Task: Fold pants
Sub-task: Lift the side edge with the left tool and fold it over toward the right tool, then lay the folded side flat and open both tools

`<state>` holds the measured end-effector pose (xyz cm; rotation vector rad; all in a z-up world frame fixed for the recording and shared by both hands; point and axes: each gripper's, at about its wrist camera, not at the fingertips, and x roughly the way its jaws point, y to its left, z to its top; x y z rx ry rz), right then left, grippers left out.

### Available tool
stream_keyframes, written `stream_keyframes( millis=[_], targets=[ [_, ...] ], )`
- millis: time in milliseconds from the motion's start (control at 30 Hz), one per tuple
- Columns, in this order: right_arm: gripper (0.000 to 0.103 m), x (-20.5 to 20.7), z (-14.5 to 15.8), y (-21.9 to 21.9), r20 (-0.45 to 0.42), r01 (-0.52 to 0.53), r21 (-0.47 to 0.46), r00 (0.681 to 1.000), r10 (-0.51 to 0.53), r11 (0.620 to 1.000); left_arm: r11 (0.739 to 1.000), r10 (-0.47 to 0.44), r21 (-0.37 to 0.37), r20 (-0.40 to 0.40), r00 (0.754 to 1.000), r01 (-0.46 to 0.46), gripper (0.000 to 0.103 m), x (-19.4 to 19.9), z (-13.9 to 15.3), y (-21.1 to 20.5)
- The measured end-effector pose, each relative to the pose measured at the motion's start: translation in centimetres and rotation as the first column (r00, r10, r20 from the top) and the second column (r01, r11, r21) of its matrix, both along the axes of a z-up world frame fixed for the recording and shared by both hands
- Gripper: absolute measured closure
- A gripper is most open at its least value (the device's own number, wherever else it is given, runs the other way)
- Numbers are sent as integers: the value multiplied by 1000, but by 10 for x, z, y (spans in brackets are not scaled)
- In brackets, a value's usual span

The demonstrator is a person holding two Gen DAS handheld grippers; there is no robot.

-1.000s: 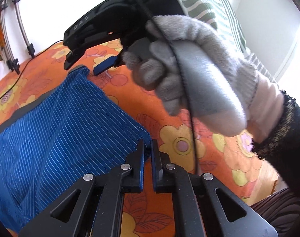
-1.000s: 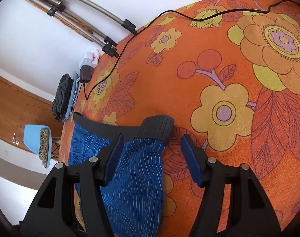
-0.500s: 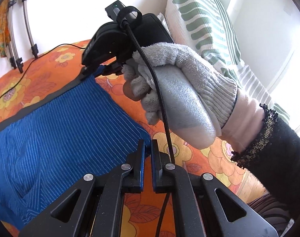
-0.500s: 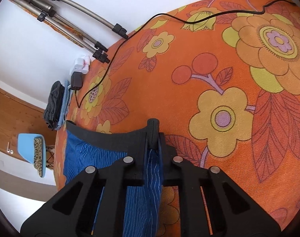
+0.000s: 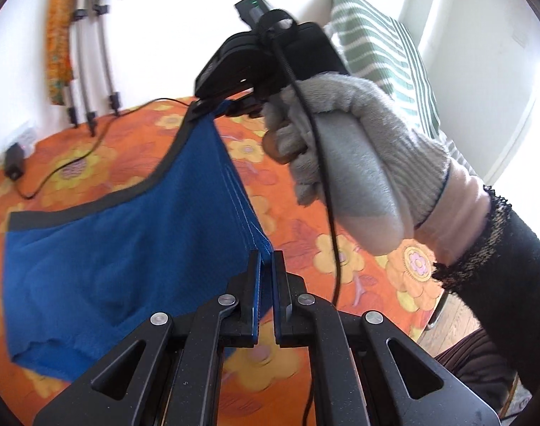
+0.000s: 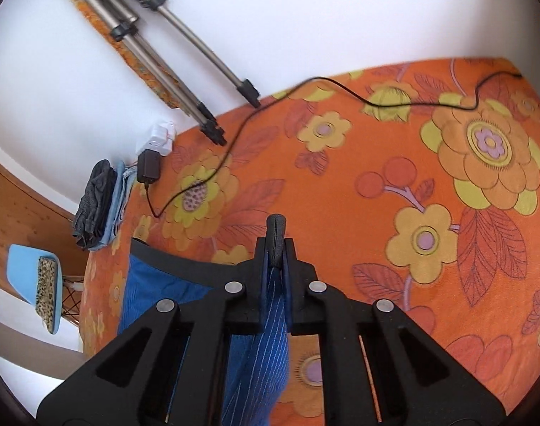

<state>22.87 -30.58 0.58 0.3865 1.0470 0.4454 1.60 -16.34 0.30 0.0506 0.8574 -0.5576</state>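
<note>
Blue pinstriped pants point(image 5: 120, 248) with a dark grey waistband point(image 5: 92, 206) lie partly on an orange flowered bedspread point(image 5: 298, 220). My left gripper point(image 5: 266, 259) is shut on the pants' right edge and holds it lifted. My right gripper point(image 5: 216, 104), held by a grey-gloved hand, is shut on the waistband corner farther along the same edge. In the right wrist view the gripper point(image 6: 277, 245) pinches the grey waistband point(image 6: 276, 234), and blue cloth point(image 6: 263, 355) hangs under it.
A black cable point(image 6: 341, 88) and charger point(image 6: 147, 170) lie on the bedspread near tripod legs point(image 6: 184, 71) at the wall. A green striped pillow point(image 5: 383, 56) stands at the right. Folded clothes point(image 6: 99, 206) sit at the bed's corner, a blue chair point(image 6: 32, 277) beyond.
My right gripper closed on the waistband corner. Both grippers then lifted the pants' right edge up off the bedspread, pulling it taut between them.
</note>
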Motion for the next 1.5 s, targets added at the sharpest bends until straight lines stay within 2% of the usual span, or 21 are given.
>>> stream_keyframes(
  millis=[300, 567, 600, 700, 833, 1033, 1333, 1500],
  targets=[
    [96, -13, 36, 82, 48, -28, -87, 998, 32, 996, 995, 103, -6, 5, 995, -103, 99, -10, 8, 70],
    [97, -16, 49, 160, 70, -70, -161, 994, 82, 985, 981, 194, -21, 1, 981, -193, 99, -18, 6, 134],
    [97, -15, 50, 169, 39, -89, -173, 995, 97, 981, 979, 202, -22, 0, 979, -202, 99, -20, 6, 140],
    [97, -14, 49, 201, 38, -113, -196, 992, 123, 974, 971, 236, -22, -4, 972, -236, 99, -18, 0, 164],
    [97, -12, 43, 244, 37, -146, -249, 986, 160, 958, 962, 273, -19, -19, 962, -274, 99, -18, -7, 190],
    [97, -7, 18, 291, 3, -179, -305, 982, 189, 935, 949, 313, -17, -55, 948, -315, 99, -15, -24, 219],
    [97, -6, -13, 342, -31, -220, -381, 974, 226, 898, 928, 365, -27, -131, 922, -372, 99, -9, -46, 252],
    [97, -5, -25, 357, -40, -227, -418, 972, 232, 880, 923, 378, -14, -153, 913, -385, 99, -6, -57, 258]
  ],
)
